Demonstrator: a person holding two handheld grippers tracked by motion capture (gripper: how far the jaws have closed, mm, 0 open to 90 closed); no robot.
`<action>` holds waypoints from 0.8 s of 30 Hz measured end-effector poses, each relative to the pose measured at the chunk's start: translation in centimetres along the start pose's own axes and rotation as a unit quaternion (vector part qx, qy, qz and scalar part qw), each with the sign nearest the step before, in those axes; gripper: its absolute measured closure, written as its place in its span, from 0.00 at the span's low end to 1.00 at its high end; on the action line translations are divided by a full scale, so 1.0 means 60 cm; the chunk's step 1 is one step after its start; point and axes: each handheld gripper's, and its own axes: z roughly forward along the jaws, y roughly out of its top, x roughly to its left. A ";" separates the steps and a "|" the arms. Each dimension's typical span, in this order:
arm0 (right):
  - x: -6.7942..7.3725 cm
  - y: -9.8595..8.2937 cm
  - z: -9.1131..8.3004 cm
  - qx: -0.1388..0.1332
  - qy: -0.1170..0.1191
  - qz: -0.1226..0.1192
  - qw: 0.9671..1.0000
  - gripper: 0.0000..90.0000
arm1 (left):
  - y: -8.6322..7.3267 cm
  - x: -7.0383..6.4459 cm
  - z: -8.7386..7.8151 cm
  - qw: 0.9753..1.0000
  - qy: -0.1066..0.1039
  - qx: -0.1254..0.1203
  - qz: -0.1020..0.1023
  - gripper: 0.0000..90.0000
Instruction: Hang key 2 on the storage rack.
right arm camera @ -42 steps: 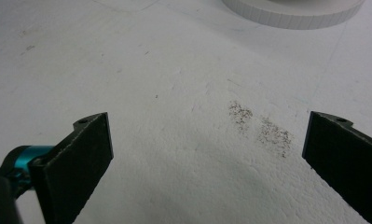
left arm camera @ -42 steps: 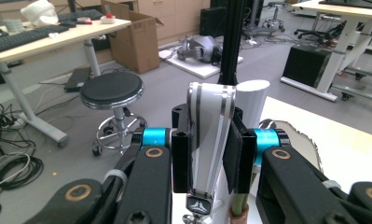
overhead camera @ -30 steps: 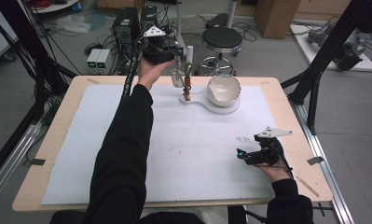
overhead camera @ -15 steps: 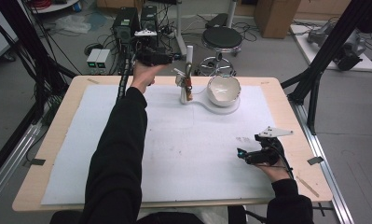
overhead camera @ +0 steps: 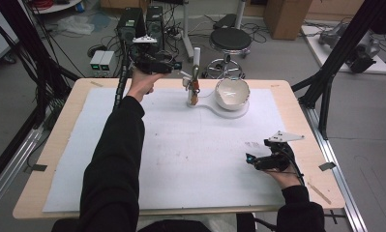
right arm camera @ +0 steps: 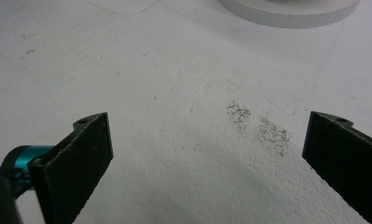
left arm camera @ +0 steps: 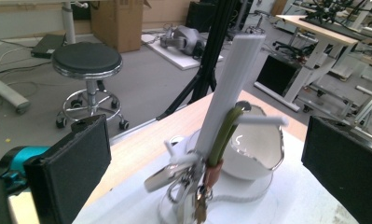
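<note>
A white post point(overhead camera: 196, 63) with side pegs rises from a white base point(overhead camera: 229, 112) at the table's back middle. A key bunch point(overhead camera: 194, 94) on a green strap point(left arm camera: 225, 133) hangs from one peg. A white bowl point(overhead camera: 232, 93) sits on the same base, right of the post. My left gripper point(overhead camera: 176, 65) hovers just left of the post, open, with nothing between its jaws. In the left gripper view the post point(left arm camera: 235, 88), the keys point(left arm camera: 193, 186) and the bowl point(left arm camera: 256, 149) stand ahead of the left gripper point(left arm camera: 207, 163). My right gripper point(overhead camera: 251, 159) rests low over the mat at the front right, open and holding nothing.
A white mat point(overhead camera: 181, 154) covers most of the wooden table point(overhead camera: 74, 111). A patch of brown specks point(right arm camera: 258, 126) lies on the mat ahead of the right gripper point(right arm camera: 211, 158). Behind the table are a black stool point(overhead camera: 230, 39), cables and black frame legs.
My left gripper has drawn back to the left, away from the post, while the key bunch stays hanging on its peg. The right gripper has not moved.
</note>
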 end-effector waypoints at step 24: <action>0.000 0.001 0.004 0.005 0.002 0.004 1.000 0.01 | -0.076 0.006 -0.092 1.000 0.024 0.014 0.013 0.02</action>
